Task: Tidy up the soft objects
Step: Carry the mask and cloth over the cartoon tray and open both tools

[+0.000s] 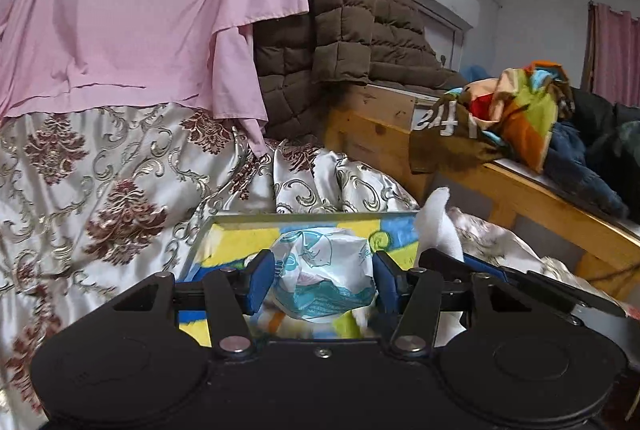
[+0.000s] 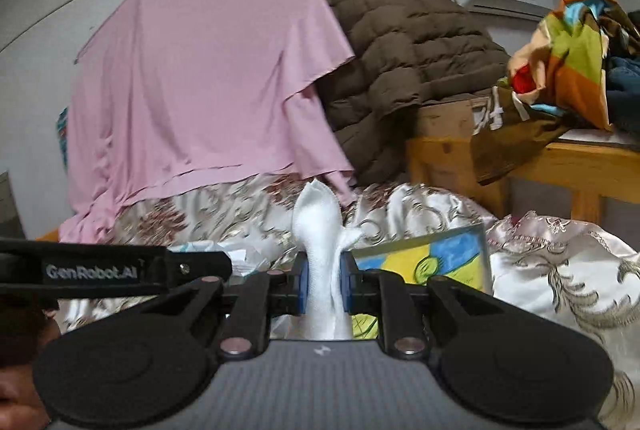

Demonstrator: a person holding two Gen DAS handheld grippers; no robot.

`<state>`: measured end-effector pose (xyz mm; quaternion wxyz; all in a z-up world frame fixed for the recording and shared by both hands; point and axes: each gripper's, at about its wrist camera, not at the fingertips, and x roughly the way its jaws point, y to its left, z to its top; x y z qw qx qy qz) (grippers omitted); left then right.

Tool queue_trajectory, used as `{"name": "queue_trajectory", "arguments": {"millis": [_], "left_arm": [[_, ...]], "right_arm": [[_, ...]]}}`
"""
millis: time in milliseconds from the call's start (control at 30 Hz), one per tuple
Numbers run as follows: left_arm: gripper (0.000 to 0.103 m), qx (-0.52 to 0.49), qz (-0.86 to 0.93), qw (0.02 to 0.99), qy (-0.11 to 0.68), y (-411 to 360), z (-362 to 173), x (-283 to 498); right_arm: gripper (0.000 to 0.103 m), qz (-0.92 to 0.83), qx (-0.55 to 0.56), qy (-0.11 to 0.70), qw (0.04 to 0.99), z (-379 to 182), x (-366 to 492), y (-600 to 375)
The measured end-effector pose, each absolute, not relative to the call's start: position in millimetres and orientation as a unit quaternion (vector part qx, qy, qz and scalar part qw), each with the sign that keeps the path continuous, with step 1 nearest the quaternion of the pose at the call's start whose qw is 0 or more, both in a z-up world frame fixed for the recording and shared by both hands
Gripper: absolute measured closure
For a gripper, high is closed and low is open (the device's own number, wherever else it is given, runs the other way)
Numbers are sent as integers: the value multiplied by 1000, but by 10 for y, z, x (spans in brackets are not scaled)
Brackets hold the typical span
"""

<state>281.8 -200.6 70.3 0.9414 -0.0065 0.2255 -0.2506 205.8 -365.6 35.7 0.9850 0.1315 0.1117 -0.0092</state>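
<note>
My left gripper clamps the crumpled packet; right gripper pinches the white cloth. Thin cloth may slip free.

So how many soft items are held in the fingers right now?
2: a crumpled white-and-teal printed plastic packet in the left gripper, a white folded cloth in the right gripper.

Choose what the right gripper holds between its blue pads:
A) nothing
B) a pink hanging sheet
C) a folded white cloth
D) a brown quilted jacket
C: in the right wrist view, the right gripper has its pads pressed on both sides of the folded white cloth, which stands up between them.
</note>
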Motion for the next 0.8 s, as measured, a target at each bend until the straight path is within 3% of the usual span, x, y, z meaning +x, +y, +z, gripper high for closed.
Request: {"name": "queue_trajectory", "arguments": {"millis": [367, 733, 800], "left_arm": [[47, -22, -225, 935, 274, -2488, 346, 3718], [45, -53, -216, 923, 316, -2665, -15, 3913], [45, -49, -212, 922, 320, -2685, -30, 3911]], "right_arm": [[85, -70, 177, 136, 972, 72, 2632, -4181], [84, -78, 175, 184, 964, -135, 2804, -4226], [80, -75, 175, 197, 962, -171, 2838, -4214]]}}
